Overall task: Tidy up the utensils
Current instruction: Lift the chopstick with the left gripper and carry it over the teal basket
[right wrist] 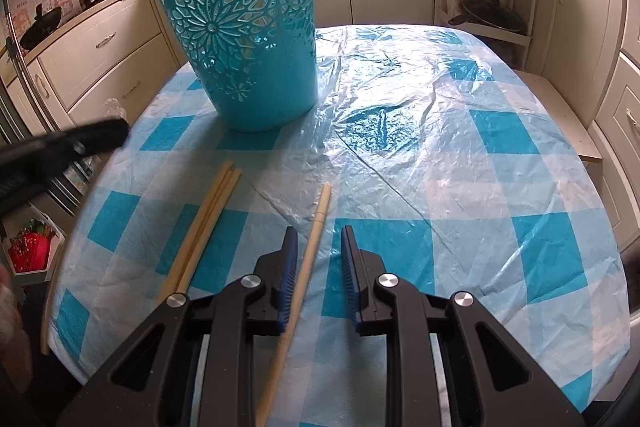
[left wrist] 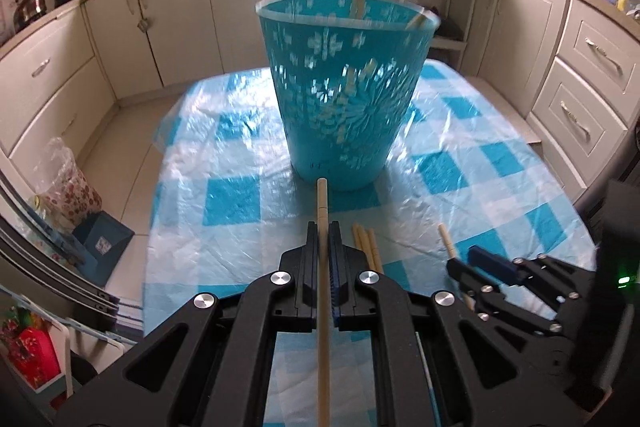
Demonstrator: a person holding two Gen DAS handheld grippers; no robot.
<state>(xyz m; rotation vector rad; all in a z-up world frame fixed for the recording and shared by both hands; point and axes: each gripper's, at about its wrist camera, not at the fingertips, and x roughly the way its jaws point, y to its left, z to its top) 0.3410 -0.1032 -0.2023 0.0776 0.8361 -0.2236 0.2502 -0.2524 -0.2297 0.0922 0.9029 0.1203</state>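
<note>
Landmark: blue basket [left wrist: 344,87], upright on the checked cloth [right wrist: 440,155].
Left gripper [left wrist: 323,239]: clamped on one chopstick [left wrist: 322,211], whose tip pointed at the basket's base.
Right gripper [right wrist: 318,251]: jaws apart around a second chopstick [right wrist: 316,227] lying on the cloth, near side of the basket; pads not pressing it.
Loose sticks [right wrist: 212,207]: a bundle on the cloth, near side of the basket, left of the right gripper.
Basket contents: several chopsticks already stood inside.
Step, judged: carrying a gripped chopstick to the basket.
Next move, judged: tip must clear the rim [left wrist: 344,15] before release.
</note>
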